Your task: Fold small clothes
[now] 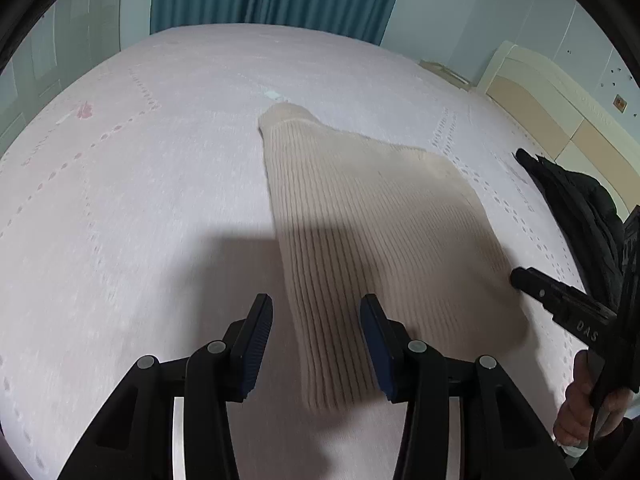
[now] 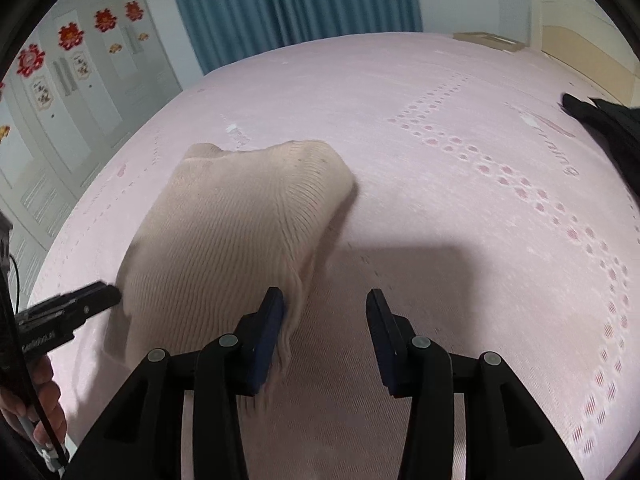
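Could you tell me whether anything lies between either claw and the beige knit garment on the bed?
Nothing visible does. The left claw is open over the garment's near edge; the right claw is open beside it on the bed.

Beige ribbed garment on pink bedspread, right gripper apparently empty.

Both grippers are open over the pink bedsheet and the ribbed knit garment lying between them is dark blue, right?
Not quite: the ribbed knit garment is cream-beige, not dark blue, as both wrist views show. The left gripper and right gripper are indeed open over the pink bedsheet.
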### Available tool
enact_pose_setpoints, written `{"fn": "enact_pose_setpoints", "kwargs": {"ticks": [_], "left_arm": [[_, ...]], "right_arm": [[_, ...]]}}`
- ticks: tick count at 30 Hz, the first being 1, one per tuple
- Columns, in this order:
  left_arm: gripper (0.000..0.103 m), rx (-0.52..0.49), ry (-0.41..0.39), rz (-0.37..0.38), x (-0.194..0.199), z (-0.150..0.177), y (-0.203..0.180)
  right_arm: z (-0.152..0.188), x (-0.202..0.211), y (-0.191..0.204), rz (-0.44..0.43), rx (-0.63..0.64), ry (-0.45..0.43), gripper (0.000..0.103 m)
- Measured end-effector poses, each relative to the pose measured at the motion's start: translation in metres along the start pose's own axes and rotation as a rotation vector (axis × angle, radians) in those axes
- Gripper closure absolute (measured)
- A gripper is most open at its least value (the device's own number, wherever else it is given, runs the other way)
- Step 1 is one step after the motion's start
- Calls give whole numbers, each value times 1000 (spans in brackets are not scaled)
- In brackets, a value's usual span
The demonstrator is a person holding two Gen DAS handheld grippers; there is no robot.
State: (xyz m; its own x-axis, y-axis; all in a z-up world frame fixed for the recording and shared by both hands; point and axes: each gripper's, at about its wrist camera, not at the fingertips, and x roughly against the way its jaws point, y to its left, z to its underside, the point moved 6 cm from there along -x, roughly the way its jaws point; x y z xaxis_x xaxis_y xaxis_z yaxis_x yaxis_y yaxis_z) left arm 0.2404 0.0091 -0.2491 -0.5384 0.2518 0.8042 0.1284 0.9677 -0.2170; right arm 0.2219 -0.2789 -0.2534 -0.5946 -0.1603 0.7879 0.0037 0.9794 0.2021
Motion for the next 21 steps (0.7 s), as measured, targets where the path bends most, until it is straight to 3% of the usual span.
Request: {"fn": "enact_pose_setpoints", "kwargs": {"ticks": [6, 11, 12, 13, 17, 19, 21], "left_arm": [[58, -7, -6, -23, 48, 16, -19], [53, 1, -51, -70, 96, 14, -33], [47, 2, -65, -72, 107, 13, -35], [39, 1, -81, -70, 119, 12, -39], [35, -14, -132, -94, 160, 11, -51], [30, -15, -152, -103, 179, 12, -56], [26, -14, -169, -107, 194, 13, -60]], "right_arm": [[1, 57, 5, 43, -18, -4, 59], [-5, 118, 21, 104, 30, -51, 38], [-6, 130, 23, 119, 37, -63, 33], [-6, 142, 26, 117, 44, -72, 30], [-2, 182, 33, 128, 50, -88, 26], [4, 197, 36, 129, 52, -101, 11], [8, 213, 41, 117, 54, -125, 5]]}}
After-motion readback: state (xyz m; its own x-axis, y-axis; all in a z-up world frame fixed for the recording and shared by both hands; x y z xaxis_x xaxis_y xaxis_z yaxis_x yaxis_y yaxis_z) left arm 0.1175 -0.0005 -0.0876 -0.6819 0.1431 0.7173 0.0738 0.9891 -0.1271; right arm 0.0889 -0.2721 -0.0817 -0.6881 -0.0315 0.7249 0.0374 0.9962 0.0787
